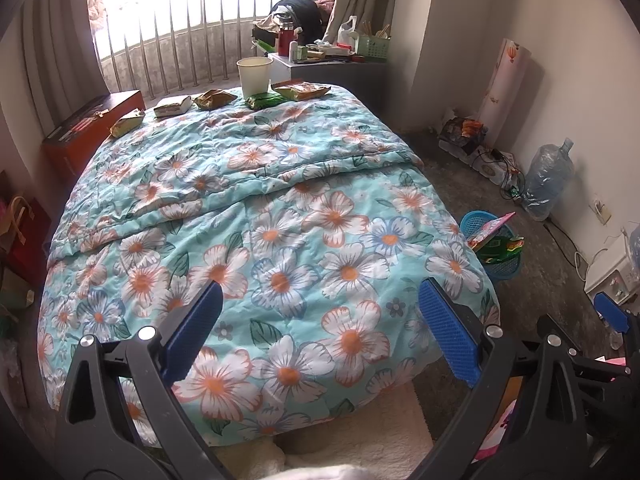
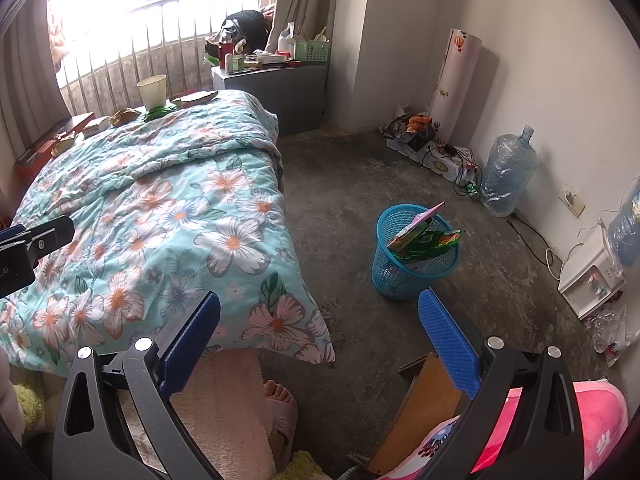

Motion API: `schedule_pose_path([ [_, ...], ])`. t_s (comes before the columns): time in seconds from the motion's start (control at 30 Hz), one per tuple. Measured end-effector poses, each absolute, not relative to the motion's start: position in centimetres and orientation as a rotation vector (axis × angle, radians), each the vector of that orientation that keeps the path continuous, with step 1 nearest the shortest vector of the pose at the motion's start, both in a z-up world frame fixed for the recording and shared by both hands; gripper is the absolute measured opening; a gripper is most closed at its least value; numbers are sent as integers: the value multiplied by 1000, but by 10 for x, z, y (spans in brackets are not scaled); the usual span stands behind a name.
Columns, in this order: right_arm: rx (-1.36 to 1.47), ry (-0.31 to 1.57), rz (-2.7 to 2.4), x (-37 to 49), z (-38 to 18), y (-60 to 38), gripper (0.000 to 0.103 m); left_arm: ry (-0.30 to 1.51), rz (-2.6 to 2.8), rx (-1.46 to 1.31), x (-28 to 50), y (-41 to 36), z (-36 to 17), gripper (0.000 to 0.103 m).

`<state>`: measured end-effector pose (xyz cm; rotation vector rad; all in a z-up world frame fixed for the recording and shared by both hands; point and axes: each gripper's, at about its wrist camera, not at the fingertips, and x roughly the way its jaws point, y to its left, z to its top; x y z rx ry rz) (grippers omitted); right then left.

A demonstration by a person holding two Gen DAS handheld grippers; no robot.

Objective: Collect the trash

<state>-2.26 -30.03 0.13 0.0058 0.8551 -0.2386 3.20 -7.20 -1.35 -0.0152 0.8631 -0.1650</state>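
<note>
Several snack wrappers lie along the far edge of the floral quilt (image 1: 256,216): a green packet (image 1: 264,101), brownish packets (image 1: 214,98) (image 1: 302,91) (image 1: 127,122) and a small box (image 1: 173,106), beside a white paper cup (image 1: 255,76). A blue mesh trash basket (image 2: 414,252) stands on the floor right of the bed, with a pink packet and a green packet inside; it also shows in the left wrist view (image 1: 494,246). My left gripper (image 1: 320,320) is open and empty over the near end of the bed. My right gripper (image 2: 320,332) is open and empty over the floor near the bed corner.
A grey nightstand (image 2: 288,88) with clutter stands past the bed. A large water bottle (image 2: 508,172), cables and boxes line the right wall. A red box (image 1: 88,128) sits left of the bed. A slippered foot (image 2: 280,404) and a wooden board (image 2: 424,408) are close below.
</note>
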Motion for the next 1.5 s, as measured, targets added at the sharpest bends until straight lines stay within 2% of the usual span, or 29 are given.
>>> schedule_pose_path([
  [1.5, 8, 854, -228, -23, 0, -301, 97, 871, -160, -16, 32, -72, -17, 94],
])
